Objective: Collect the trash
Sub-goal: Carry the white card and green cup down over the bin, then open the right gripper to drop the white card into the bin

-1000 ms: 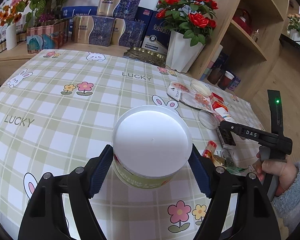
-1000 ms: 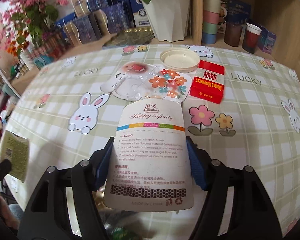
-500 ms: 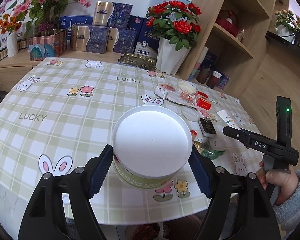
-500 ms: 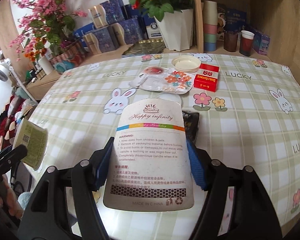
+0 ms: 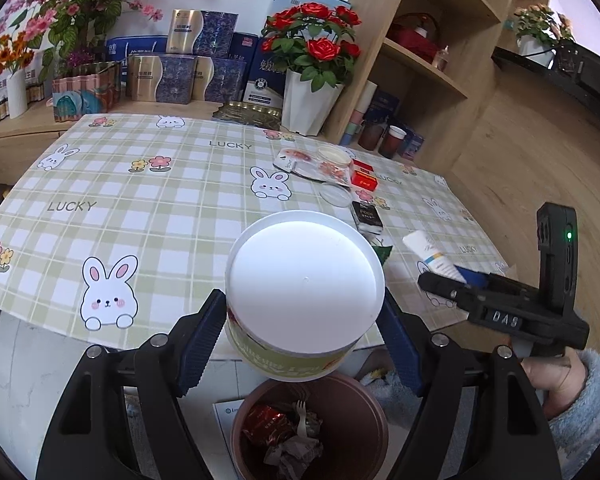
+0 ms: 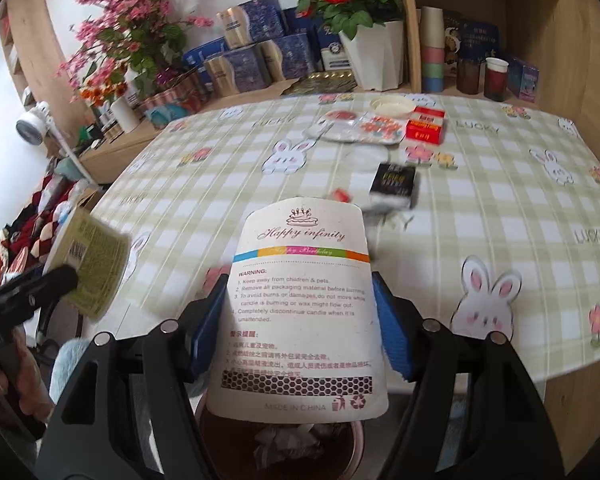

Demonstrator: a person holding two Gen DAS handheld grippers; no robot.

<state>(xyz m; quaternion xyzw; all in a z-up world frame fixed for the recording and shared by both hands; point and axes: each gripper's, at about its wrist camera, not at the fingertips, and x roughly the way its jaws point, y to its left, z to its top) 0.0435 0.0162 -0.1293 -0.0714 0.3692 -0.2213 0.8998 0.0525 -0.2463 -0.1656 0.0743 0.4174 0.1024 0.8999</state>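
My left gripper (image 5: 304,336) is shut on a round white-lidded tub with a green label (image 5: 304,284) and holds it off the table's front edge, above a brown bin (image 5: 356,420) with crumpled trash inside. My right gripper (image 6: 300,332) is shut on a white candle package card (image 6: 300,312), also held over the bin (image 6: 356,448). The right gripper and card show at the right of the left wrist view (image 5: 440,264). The tub shows at the left of the right wrist view (image 6: 88,260).
On the checked tablecloth (image 5: 140,184) lie a red box (image 5: 363,176), a black packet (image 5: 366,214), a clear lid (image 5: 335,195), a floral wrapper (image 5: 312,164) and a white dish (image 5: 332,155). A rose pot (image 5: 308,108), gift boxes and wooden shelves stand behind.
Both grippers have drawn back from over the table past its front edge, each still holding its item. The brown bin has come into view beneath them.
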